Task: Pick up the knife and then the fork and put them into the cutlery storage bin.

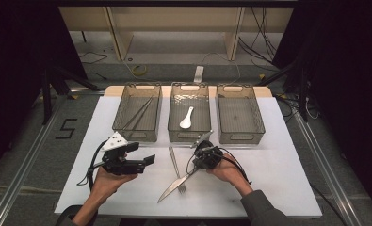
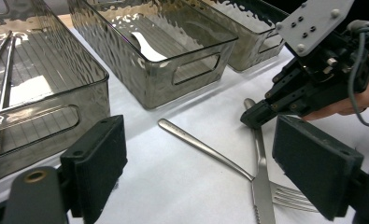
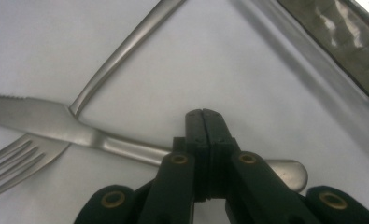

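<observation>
Now the knife is next

Right tongs, pressed together, sit over the knife handle; its blade points to nine o'clock.

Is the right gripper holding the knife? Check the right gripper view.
No: the right gripper has its jaws shut together empty, above the knife handle lying on the table.

1. The right gripper covers part of the knife handle in its own view.
2. The fork tines run under the left gripper's pad.
3. The spoon blurs behind the bin wall.
</observation>
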{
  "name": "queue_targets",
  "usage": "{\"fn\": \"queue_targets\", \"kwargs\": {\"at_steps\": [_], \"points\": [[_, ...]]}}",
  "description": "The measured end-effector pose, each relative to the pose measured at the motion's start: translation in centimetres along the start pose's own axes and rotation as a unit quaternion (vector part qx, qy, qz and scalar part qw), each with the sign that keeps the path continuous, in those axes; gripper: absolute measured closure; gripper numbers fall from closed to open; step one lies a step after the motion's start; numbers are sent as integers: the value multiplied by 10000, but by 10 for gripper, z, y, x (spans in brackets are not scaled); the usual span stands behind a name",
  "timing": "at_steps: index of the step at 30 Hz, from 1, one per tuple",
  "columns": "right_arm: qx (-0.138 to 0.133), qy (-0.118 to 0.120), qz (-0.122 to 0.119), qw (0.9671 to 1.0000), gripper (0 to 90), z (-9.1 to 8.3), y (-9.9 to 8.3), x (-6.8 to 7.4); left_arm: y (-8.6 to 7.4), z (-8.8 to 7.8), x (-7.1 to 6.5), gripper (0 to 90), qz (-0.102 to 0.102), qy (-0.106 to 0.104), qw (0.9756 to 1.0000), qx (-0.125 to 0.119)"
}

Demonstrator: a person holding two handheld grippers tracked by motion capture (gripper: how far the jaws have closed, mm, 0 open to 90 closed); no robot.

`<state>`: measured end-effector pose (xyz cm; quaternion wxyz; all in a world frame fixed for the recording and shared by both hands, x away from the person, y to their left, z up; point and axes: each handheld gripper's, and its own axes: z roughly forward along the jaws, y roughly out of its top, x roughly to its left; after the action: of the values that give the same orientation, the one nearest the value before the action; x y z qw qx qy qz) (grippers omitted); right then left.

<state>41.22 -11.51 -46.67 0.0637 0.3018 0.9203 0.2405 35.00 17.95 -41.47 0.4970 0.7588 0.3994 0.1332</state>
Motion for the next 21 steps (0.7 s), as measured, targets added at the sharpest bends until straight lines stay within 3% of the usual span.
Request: {"fn": "queue_targets", "kwargs": {"at_steps": [9,12,21], "points": [[98,2,-88,9999,900,-8,-8,7,0,1,-1,171,18,14,10000,4],[146,-160,-70,9997,900,-2,-7,4,0,1,-1,171,47,14,10000,33],[223,-17,22,9997,900,-9,-14,2,0,0,-1,172,35,6,10000,13]]}}
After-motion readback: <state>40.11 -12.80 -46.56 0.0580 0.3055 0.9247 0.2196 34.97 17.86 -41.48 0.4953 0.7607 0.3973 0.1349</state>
